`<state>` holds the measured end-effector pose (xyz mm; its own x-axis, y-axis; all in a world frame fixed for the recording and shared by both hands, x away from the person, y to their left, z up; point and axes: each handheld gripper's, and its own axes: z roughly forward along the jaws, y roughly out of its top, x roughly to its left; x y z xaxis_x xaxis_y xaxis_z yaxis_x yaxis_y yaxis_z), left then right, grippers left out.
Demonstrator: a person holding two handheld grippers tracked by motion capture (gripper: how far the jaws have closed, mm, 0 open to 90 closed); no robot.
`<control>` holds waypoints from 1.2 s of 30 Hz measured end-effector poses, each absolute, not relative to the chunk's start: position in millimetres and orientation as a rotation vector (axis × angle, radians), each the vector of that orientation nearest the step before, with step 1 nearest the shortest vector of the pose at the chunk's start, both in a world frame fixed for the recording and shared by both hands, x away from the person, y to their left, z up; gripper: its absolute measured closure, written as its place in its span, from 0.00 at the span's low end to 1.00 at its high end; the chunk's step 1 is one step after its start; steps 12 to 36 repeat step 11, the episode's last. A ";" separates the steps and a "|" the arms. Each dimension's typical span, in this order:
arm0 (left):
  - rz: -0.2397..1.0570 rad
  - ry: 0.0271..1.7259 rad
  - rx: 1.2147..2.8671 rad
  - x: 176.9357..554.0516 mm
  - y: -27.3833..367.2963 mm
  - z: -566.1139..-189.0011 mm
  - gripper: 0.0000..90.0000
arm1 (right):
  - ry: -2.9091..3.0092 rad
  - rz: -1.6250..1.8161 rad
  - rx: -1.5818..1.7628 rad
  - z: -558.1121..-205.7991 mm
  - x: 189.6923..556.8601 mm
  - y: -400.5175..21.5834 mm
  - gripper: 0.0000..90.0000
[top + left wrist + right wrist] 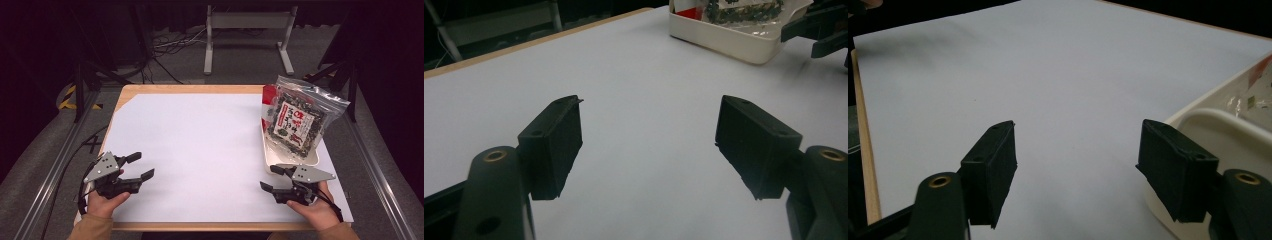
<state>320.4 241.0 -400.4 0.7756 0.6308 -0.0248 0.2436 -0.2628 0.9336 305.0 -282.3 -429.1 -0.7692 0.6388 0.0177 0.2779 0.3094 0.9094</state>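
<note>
A clear snack bag (299,119) with dark contents and a red-and-white label leans in a white tray (292,157) at the table's right side; a red pack (269,95) stands behind it. My left gripper (140,166) rests low at the front left, open, with bare white sheet between its jaws (651,132). My right gripper (272,178) sits at the front right, open and holding nothing, just in front of the tray's near end. In the right gripper view (1078,160), the tray rim (1220,117) lies beside the right jaw.
A white sheet (200,150) covers most of the wooden table (190,89). Metal rails (55,165) run along both sides of the table. A white stand (247,22) and cables sit on the floor beyond the far edge.
</note>
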 end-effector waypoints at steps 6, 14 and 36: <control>0.432 0.671 1.843 320.6 240.6 -401.0 0.30 | 2.271 1.414 0.854 -436.5 308.5 -276.9 0.36; 0.429 0.678 1.843 320.5 240.7 -401.2 0.30 | 2.274 1.414 0.843 -437.1 308.6 -273.0 0.35; 0.429 0.678 1.843 320.5 240.7 -401.2 0.30 | 2.274 1.414 0.843 -437.1 308.6 -273.0 0.35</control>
